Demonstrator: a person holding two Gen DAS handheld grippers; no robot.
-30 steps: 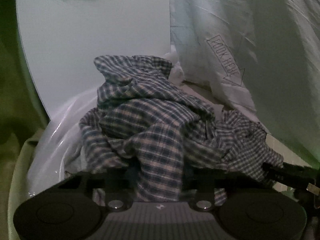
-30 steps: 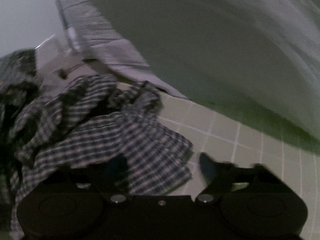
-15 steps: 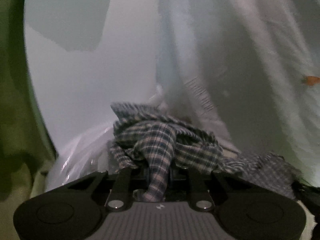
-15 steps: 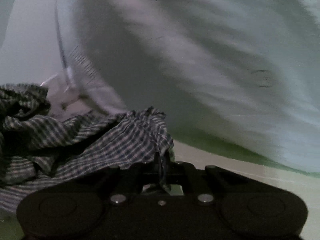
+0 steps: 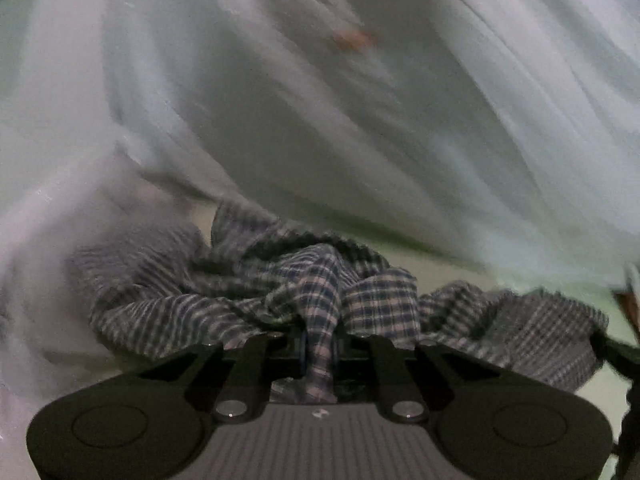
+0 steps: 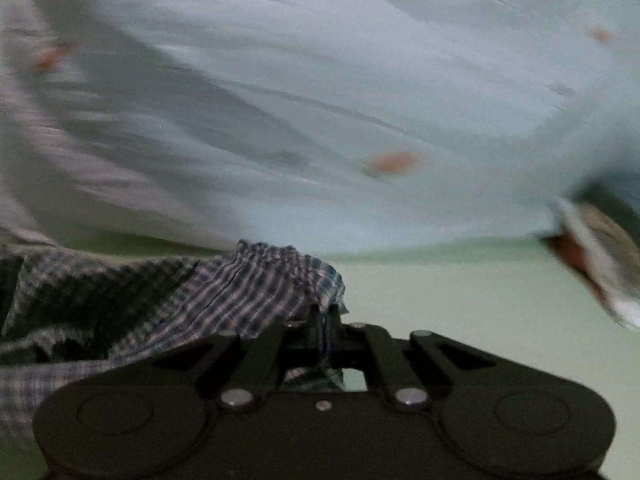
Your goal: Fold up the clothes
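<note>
**Both fingers pinched on a bunched plaid shirt**

We see the plaid shirt point(image 5: 312, 304) gathered in a rumpled heap just ahead of the left gripper point(image 5: 320, 350), at 6 o'clock in the left wrist view. Its fingers are drawn nearly together, with a twisted strand of the checked cloth running down between them, so we judge a firm pinch. The right gripper point(image 6: 324, 320) is likewise closed to a narrow gap on an edge of the same shirt point(image 6: 256, 280), whose body trails off toward 9 o'clock in that view.

On progress, we judge only this far: the shirt is crumpled, with no flat panel, crease or squared stack visible anywhere. It hangs or bunches between the two grips rather than lying spread. Flattening it and every fold are what remains, as far as these pictures show. Both views are smeared with blur, so finer detail of collar, sleeves or hem is beyond us.

For room, a pale draped sheet point(image 6: 320, 100) dotted with orange marks fills the upper half of both views, from 10 through 2 o'clock, and stands close behind the shirt. A pale green surface point(image 6: 440, 300) lies open at 3 to 4 o'clock of the right gripper, the clearest space we can find. A blurred, reddish-edged object point(image 6: 592, 256) sits at 3 o'clock near the frame's rim; we cannot tell what it is.
</note>
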